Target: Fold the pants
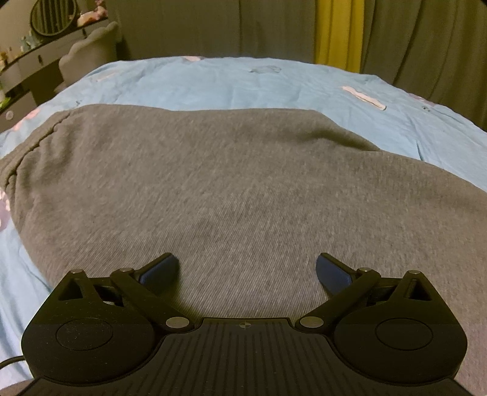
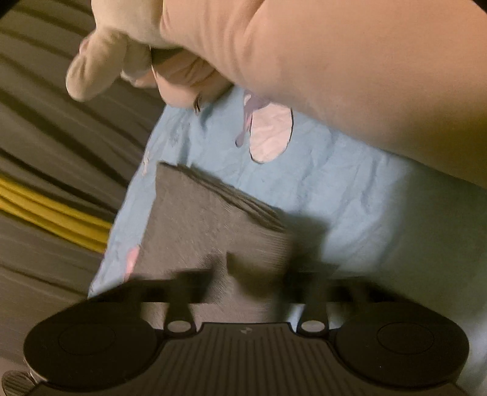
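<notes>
Grey pants (image 1: pixel 213 189) lie spread flat on a light blue bedsheet (image 1: pixel 243 85). My left gripper (image 1: pixel 246 268) is open just above the cloth near its front edge, holding nothing. In the right wrist view a leg end of the pants (image 2: pixel 207 219) with its ribbed cuff lies on the sheet (image 2: pixel 350 198). My right gripper (image 2: pixel 223 268) is shut on the grey cloth near that cuff; the view is blurred. The person's other hand and forearm (image 2: pixel 334 67) cross the top of that view.
Grey and yellow curtains (image 1: pixel 338 30) hang behind the bed. A dressing table with a round mirror (image 1: pixel 51 15) and a grey chair (image 1: pixel 88 51) stand at the far left. The bed's edge (image 2: pixel 121 213) runs along the left of the right wrist view.
</notes>
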Tool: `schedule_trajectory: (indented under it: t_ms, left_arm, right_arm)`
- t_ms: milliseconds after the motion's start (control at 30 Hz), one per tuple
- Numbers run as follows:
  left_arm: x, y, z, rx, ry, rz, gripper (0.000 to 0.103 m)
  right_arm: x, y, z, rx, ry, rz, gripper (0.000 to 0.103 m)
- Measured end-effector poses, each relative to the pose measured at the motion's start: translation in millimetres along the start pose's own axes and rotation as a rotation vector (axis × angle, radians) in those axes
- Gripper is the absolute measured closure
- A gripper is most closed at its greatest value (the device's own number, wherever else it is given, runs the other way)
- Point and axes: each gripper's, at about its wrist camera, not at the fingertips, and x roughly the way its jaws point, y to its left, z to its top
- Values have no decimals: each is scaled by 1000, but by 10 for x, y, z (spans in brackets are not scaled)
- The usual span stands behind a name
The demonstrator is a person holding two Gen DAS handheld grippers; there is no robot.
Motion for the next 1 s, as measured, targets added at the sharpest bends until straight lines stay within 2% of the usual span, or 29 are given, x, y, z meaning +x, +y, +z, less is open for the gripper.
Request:
schedule_trajectory:
  t_ms: [67, 133, 200, 267, 300, 333, 400, 467, 533, 600, 667, 767, 833, 900, 967, 1000]
  left_arm:
    - [2, -3, 1, 0, 0, 1, 0]
    - [2, -4, 2, 0, 0, 1, 0]
    - [2, -2, 1, 1, 0, 1, 0]
    - [0, -2, 1, 0, 0, 0, 0]
    - [-2, 0, 3, -2, 0, -1, 0]
    - [-3, 6, 6, -5, 1, -3, 0]
    - [-7, 17, 13, -11, 3, -6, 0]
    - [-15, 26, 19, -18, 2, -8, 0]
    - [-18, 31, 25, -19, 3, -11, 0]
    - [-26, 41, 34, -25, 1, -12, 1]
    - [-48, 54, 39, -32, -7, -8, 1]
    - [-133, 120, 43, -62, -29, -11, 1]
    - [-204, 192, 42, -91, -54, -35, 1]
    - [-249, 264, 41, -125, -67, -65, 1]
    - [-258, 325, 39, -157, -64, -83, 1]
    - [-251, 349, 42, -172, -56, -94, 1]
  right_arm:
    - [-31, 23, -10, -6, -13, 29, 91]
    - [-47, 54, -24, -22, -29, 53, 76]
    - [25, 44, -27, -13, -4, 48, 62]
    - [79, 46, -33, -14, -9, 38, 67]
    - [87, 65, -32, -25, -19, 20, 83]
    - [90, 104, -33, -46, -26, -7, 91]
    - [68, 235, -48, -111, -42, -41, 91]
    - [5, 550, -114, -278, -81, -112, 92]
    - [-107, 1082, -326, -551, -161, -150, 92]
    - [-240, 1686, -697, -802, -219, -90, 92]
    - [-344, 2209, -1220, -1022, -221, 41, 92]
    - [-385, 2636, -2098, -1265, -139, 250, 91]
    - [-242, 2717, -2694, -1404, -21, 342, 91]
    - [79, 2680, -3158, -1452, 128, 341, 91]
    - [430, 2602, -3452, -1471, 265, 253, 90]
    - [519, 2540, -3545, -1454, 294, 232, 88]
